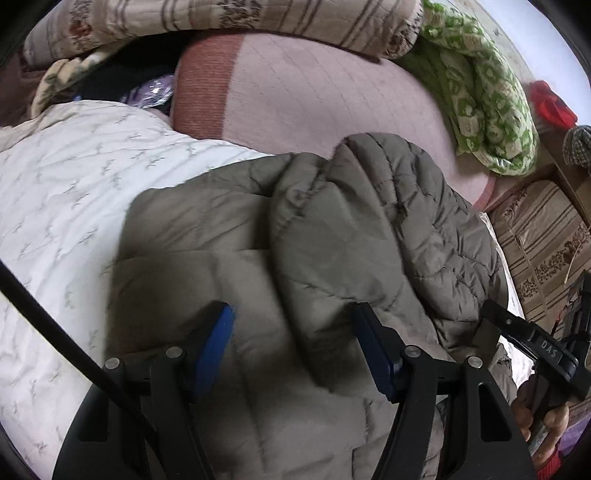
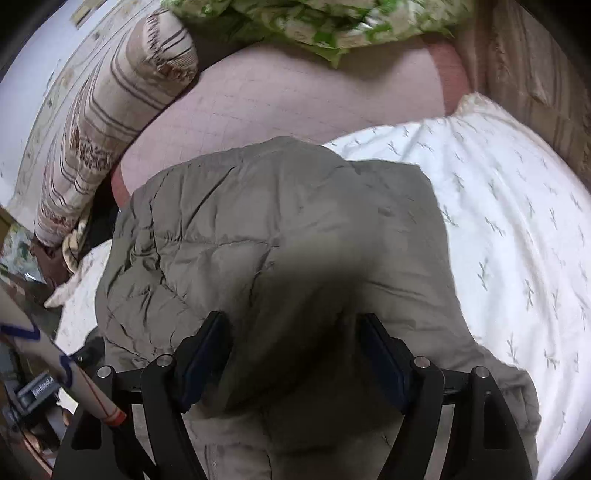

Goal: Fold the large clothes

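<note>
An olive-grey quilted puffer jacket point(image 1: 332, 236) lies folded over itself on a white quilt with a twig print point(image 1: 74, 206). In the left wrist view my left gripper point(image 1: 295, 332) hovers over the jacket's near part, blue pads apart and pressing on nothing. At the right edge a hand point(image 1: 543, 417) holds the other tool beside the jacket's edge. In the right wrist view the jacket point(image 2: 258, 229) fills the middle, and my right gripper point(image 2: 295, 343) stands open just above its blurred near fold. The white quilt point(image 2: 517, 229) spreads to the right.
A pink bed sheet point(image 1: 314, 103) lies beyond the jacket. A rolled beige striped quilt point(image 1: 221, 22) and a green patterned blanket point(image 1: 480, 92) border it at the back. A brown striped cover point(image 1: 543, 251) is on the right. A pale tube point(image 2: 55, 362) crosses the lower left.
</note>
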The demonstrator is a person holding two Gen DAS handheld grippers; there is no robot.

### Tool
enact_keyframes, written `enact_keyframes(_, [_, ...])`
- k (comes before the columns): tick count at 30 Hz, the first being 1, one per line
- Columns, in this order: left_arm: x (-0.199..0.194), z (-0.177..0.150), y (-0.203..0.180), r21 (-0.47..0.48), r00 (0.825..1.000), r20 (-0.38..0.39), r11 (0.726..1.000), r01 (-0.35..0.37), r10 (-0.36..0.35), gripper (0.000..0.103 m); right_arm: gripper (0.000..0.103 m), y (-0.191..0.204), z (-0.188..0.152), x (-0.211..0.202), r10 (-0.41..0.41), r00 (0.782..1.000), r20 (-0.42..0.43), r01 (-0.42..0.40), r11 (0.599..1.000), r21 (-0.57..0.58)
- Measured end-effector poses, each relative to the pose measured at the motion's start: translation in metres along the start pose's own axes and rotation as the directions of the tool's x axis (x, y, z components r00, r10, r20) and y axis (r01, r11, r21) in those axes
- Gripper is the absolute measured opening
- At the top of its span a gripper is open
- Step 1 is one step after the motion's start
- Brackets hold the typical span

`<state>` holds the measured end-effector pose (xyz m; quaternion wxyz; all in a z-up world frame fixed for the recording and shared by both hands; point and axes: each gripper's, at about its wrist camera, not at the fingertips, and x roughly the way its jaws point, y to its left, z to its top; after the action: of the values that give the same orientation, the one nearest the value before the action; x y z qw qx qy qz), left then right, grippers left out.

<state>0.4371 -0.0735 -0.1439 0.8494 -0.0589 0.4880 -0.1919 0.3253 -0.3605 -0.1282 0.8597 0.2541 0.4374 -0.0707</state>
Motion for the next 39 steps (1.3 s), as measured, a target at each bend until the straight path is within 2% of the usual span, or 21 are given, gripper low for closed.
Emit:
enact_keyframes(1, [0.000, -0.001, -0.004, 0.008, 1.000, 0.002, 1.000, -0.015, 0.014, 0.066, 0.074, 0.004, 0.000, 0.003, -0.008, 1.000, 0.007, 0.008, 1.000, -0.018])
enact_keyframes(2, [0.000, -0.001, -0.007, 0.012, 1.000, 0.003, 1.000, -0.026, 0.026, 0.052, 0.068, 0.008, 0.001, 0.004, -0.011, 1.000, 0.013, 0.012, 0.999, -0.035])
enact_keyframes(3, [-0.001, -0.002, -0.009, 0.012, 1.000, -0.004, 1.000, -0.025, 0.025, 0.019, 0.052, 0.010, 0.003, 0.006, -0.012, 1.000, 0.014, 0.012, 0.999, -0.044])
enact_keyframes(4, [-0.001, -0.003, -0.014, 0.011, 1.000, -0.027, 1.000, -0.013, 0.013, 0.015, 0.036, 0.012, 0.003, 0.006, -0.011, 1.000, 0.014, 0.011, 0.999, -0.050])
enact_keyframes(6, [-0.009, -0.006, -0.024, 0.023, 0.999, -0.010, 0.999, -0.049, 0.049, 0.012, 0.019, 0.016, 0.005, 0.003, -0.008, 1.000, 0.025, 0.010, 0.998, -0.054])
enact_keyframes(7, [-0.016, -0.006, -0.029, 0.036, 0.998, 0.005, 0.997, -0.062, 0.062, 0.012, 0.014, 0.017, 0.006, -0.001, -0.011, 0.999, 0.031, 0.013, 0.998, -0.057])
enact_keyframes(13, [-0.076, -0.014, -0.041, 0.030, 0.995, 0.094, 0.999, -0.040, 0.037, 0.009, 0.012, 0.015, 0.005, -0.047, 0.048, 0.995, 0.088, -0.044, 0.998, -0.043])
enact_keyframes(14, [-0.084, -0.017, -0.041, 0.030, 0.994, 0.104, 0.999, -0.040, 0.036, 0.003, 0.012, 0.013, 0.004, -0.055, 0.060, 0.994, 0.096, -0.056, 0.997, -0.044])
enact_keyframes(15, [-0.093, -0.021, -0.041, 0.032, 0.992, 0.118, 0.999, -0.042, 0.038, 0.002, 0.012, 0.012, 0.001, -0.064, 0.073, 0.992, 0.101, -0.068, 0.997, -0.046])
enact_keyframes(19, [-0.113, -0.045, -0.034, 0.023, 0.986, 0.154, 0.997, -0.073, 0.069, 0.002, 0.011, 0.009, -0.015, -0.080, 0.100, 0.992, 0.083, -0.096, 0.994, -0.055])
enact_keyframes(23, [-0.094, -0.062, -0.024, 0.015, 0.992, 0.092, 0.996, -0.092, 0.090, 0.003, 0.011, 0.003, -0.037, -0.072, 0.083, 0.996, 0.042, -0.080, 0.995, -0.062])
enact_keyframes(25, [-0.081, -0.065, -0.020, 0.007, 0.992, 0.059, 0.994, -0.111, 0.111, 0.013, 0.011, -0.003, -0.045, -0.057, 0.067, 0.998, 0.001, -0.067, 0.997, -0.034])
enact_keyframes(27, [-0.069, -0.063, -0.015, -0.007, 0.994, 0.040, 0.995, -0.103, 0.104, 0.041, 0.010, -0.012, -0.052, -0.047, 0.076, 0.997, -0.024, -0.076, 0.997, 0.007])
enact_keyframes(30, [-0.058, -0.056, -0.009, -0.030, 0.996, 0.047, 0.996, -0.079, 0.080, 0.051, 0.010, -0.019, -0.056, -0.042, 0.096, 0.995, -0.031, -0.094, 0.995, 0.038])
enact_keyframes(33, [-0.040, -0.043, -0.008, -0.049, 0.999, 0.032, 0.999, -0.022, 0.024, 0.057, 0.010, -0.021, -0.055, -0.042, 0.112, 0.993, -0.029, -0.111, 0.993, 0.039])
enact_keyframes(38, [-0.014, -0.028, -0.017, -0.067, 0.999, 0.001, 0.997, 0.035, -0.035, 0.058, 0.010, -0.022, -0.058, -0.043, 0.142, 0.990, -0.023, -0.141, 0.989, 0.031])
enact_keyframes(39, [-0.009, -0.026, -0.020, -0.063, 1.000, -0.015, 0.998, 0.025, -0.026, 0.045, 0.010, -0.024, -0.059, -0.042, 0.148, 0.989, -0.023, -0.147, 0.989, 0.031])
